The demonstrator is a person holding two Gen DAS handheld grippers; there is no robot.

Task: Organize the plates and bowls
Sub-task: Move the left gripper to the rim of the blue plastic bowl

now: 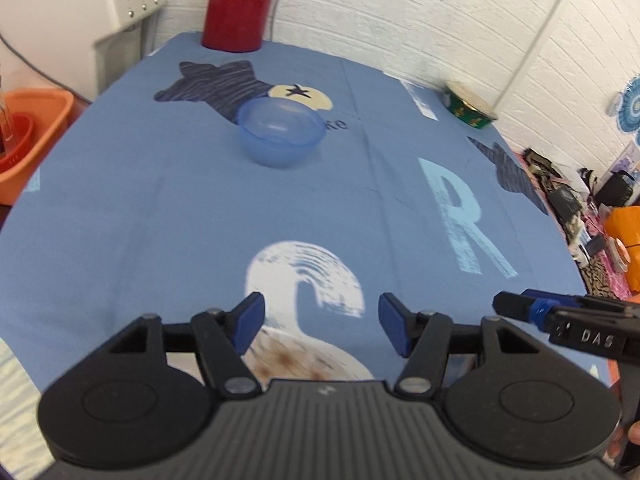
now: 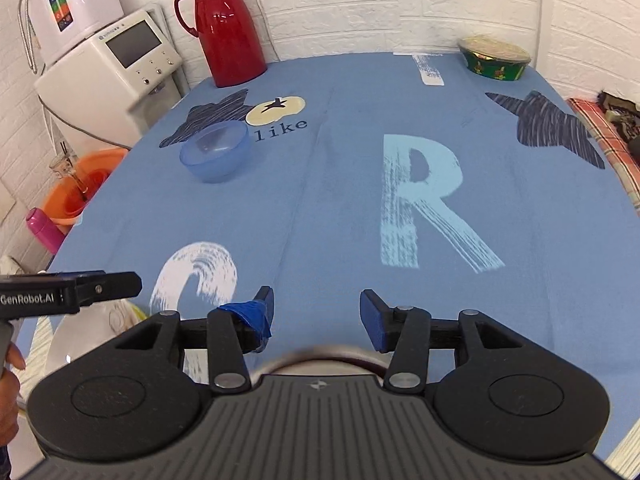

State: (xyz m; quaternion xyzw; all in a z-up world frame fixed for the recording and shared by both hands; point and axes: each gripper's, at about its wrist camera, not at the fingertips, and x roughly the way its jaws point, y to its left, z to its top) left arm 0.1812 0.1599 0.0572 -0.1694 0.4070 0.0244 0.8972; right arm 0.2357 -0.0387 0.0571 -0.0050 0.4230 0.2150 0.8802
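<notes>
Both grippers hover low over the near edge of a table spread with a blue cloth [image 2: 340, 184], and both stand with fingers spread wide, nothing between them. Just under the left gripper [image 1: 321, 322] lies a plate [image 1: 308, 360] with a brownish speckled pattern, mostly hidden behind the gripper body; under the right gripper [image 2: 316, 314] the rim of a pale dish [image 2: 320, 354] peeks out — too little shows to say whether it is a plate or a bowl. One finger [image 2: 252, 320] of the right gripper is wrapped in blue tape (the other wears a plain blue pad). Each gripper shows at the edge of the other's view, side by side and close. Ahead of both, past a large white printed curl and a pale blue letter R [image 2: 424, 204], a translucent blue bowl [image 1: 281, 132] stands upright on the cloth, empty, straight ahead of the left gripper and forward-left of the right one, well apart from either. Farther still, at the table's far edge by the white brick wall, stands a red jug [image 2: 230, 26], and off to the far right a green lidded container [image 2: 496, 58]. Beyond the table's left side sit a white appliance [image 2: 116, 80] and an orange basin [image 1: 34, 136].
</notes>
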